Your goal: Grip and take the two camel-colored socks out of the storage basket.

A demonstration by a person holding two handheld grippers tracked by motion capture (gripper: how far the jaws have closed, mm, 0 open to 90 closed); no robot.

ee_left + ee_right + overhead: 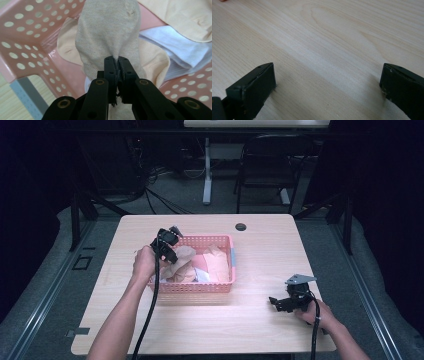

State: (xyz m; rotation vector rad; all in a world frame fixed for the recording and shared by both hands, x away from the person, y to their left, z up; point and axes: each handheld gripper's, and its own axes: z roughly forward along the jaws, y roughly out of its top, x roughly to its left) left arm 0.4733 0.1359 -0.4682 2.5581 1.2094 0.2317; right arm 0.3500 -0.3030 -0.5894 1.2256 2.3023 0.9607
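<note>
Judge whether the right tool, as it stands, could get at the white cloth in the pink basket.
Probably yes: the right tool is open over bare table, and the white cloth lies uncovered beside the pinched beige sock.

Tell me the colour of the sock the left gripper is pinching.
Beige sock, clearest in the left gripper view.

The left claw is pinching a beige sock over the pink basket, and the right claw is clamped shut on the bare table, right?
Not quite. The right claw is open: the right gripper view shows its jaws wide apart over bare table. The rest holds: the left claw pinches the beige sock over the pink basket.
</note>
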